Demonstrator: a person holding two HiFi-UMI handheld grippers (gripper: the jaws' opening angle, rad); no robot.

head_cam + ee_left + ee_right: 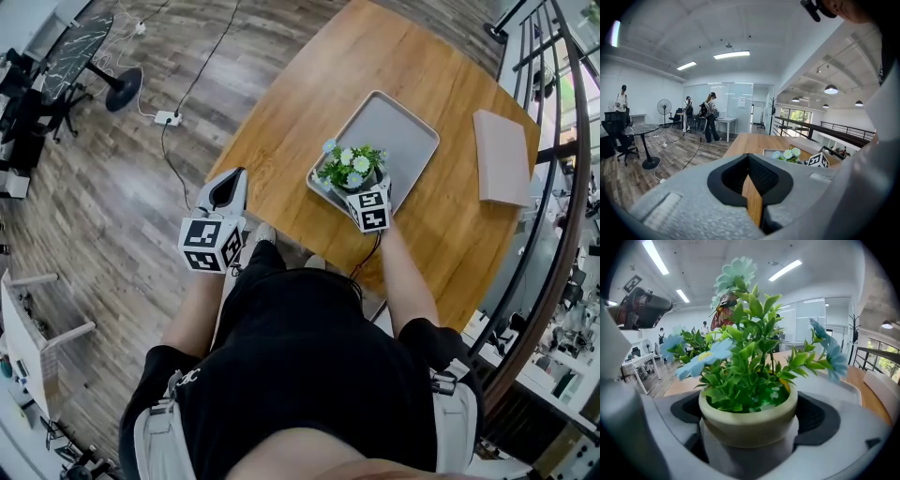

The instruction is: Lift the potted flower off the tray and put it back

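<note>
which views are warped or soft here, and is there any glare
Right gripper view: strong fisheye bulge, and the cream pot of green leaves and pale blue flowers, close to the lens, looks soft. Left gripper view: dark vignetted corners, ceiling strip light blown out. Head view: sharpest, edges curved, grey rectangular tray evenly lit.

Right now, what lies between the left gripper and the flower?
Bare table, then the tray rim by the flower; the head view shows it.

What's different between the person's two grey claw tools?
The left gripper is empty, fingers almost together; the right gripper grips the cream pot of blue-and-white flowers. The left hangs beyond the wooden table's edge; the right is over the grey tray. Both carry marker cubes.
</note>
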